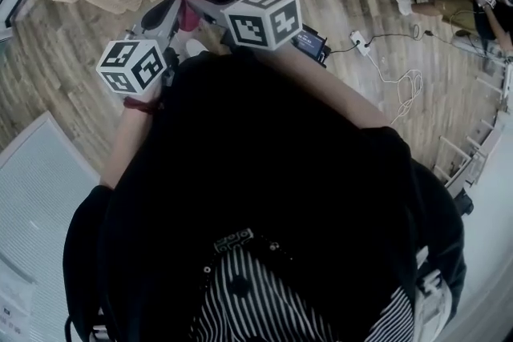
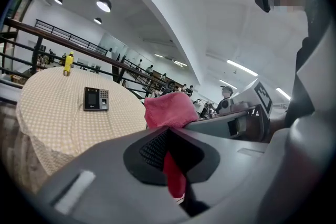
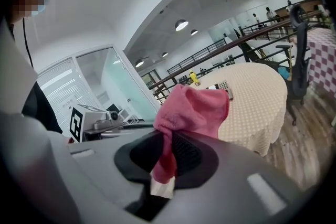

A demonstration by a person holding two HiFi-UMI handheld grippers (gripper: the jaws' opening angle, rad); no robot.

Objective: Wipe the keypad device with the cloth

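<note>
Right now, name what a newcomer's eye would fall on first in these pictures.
The pink cloth stands out first, pinched by both the left tongs and the right tongs and bunched just beyond them. Next come the black-and-white marker cubes, bright against the person's dark top in the head view. Farther off, the keypad device lies on the round table.

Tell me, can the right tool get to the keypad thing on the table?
Probably yes. The keypad device lies in the open on the round table, with nothing in front of it. The right tool, shut on the pink cloth, just has to come closer.
</note>
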